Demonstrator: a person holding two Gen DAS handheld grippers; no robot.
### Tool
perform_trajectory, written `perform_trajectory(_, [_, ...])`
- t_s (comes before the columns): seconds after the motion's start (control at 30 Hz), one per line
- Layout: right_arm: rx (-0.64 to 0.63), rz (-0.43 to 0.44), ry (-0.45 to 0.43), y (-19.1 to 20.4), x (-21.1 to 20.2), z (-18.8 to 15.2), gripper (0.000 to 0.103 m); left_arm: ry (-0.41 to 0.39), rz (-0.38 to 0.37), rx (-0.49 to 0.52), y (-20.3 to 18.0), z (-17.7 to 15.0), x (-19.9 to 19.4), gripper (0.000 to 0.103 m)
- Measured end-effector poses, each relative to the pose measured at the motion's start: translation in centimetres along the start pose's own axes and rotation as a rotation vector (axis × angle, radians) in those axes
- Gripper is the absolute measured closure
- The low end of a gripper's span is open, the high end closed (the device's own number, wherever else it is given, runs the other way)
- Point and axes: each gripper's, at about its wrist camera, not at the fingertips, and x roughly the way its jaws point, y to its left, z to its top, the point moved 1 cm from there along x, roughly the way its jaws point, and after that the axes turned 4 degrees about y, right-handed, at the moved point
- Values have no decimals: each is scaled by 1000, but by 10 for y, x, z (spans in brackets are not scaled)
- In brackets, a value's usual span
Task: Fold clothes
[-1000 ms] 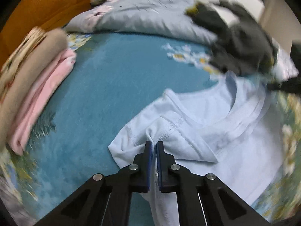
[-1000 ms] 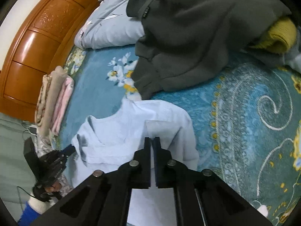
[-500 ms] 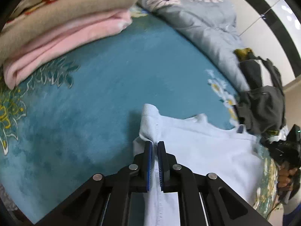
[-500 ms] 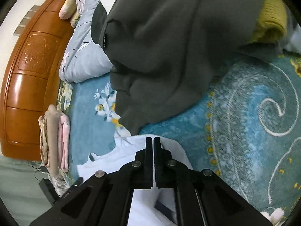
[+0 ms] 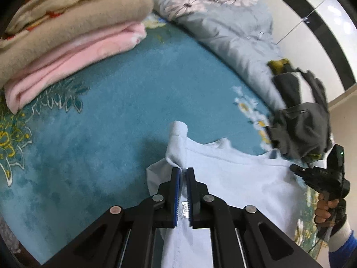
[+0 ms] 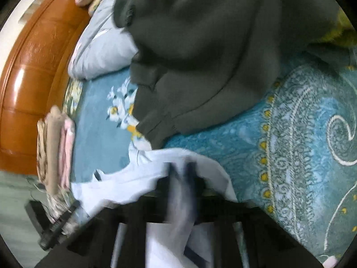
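A pale blue T-shirt [image 5: 232, 178] is held stretched above the teal bedspread [image 5: 111, 116]. My left gripper [image 5: 183, 172] is shut on its left shoulder seam, the sleeve end sticking up past the fingertips. My right gripper [image 6: 181, 167] is shut on the shirt's other side [image 6: 142, 176]; that view is blurred by motion. The right gripper also shows in the left wrist view [image 5: 316, 174] at the shirt's right edge, held by a hand. The left gripper shows in the right wrist view [image 6: 60, 223] at the lower left.
A stack of folded clothes, beige [image 5: 67, 31] over pink [image 5: 73, 60], lies at the left by the wooden headboard [image 6: 29, 71]. A dark grey hoodie [image 6: 212, 51] is heaped just beyond the shirt. A grey floral duvet [image 5: 223, 29] lies at the back.
Both grippers have lifted and spread the shirt, pulling it taut between them. The left gripper has swung toward the folded stack. The right wrist view has become blurred.
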Motion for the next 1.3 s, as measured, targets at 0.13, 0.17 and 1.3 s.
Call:
perform_trajectory(0.13, [-69,38,-123,12,-38,0,101,-51,-18,61,-14,4,-19,97])
perform_trajectory(0.17, [-79,38,-161,13,-49,3,101,-50,-1,67,-15,7,-17,97])
perform_trajectory(1.3, [329,247,44,-112,-62,-173,58,445,-39,78,-109,-138,83,81])
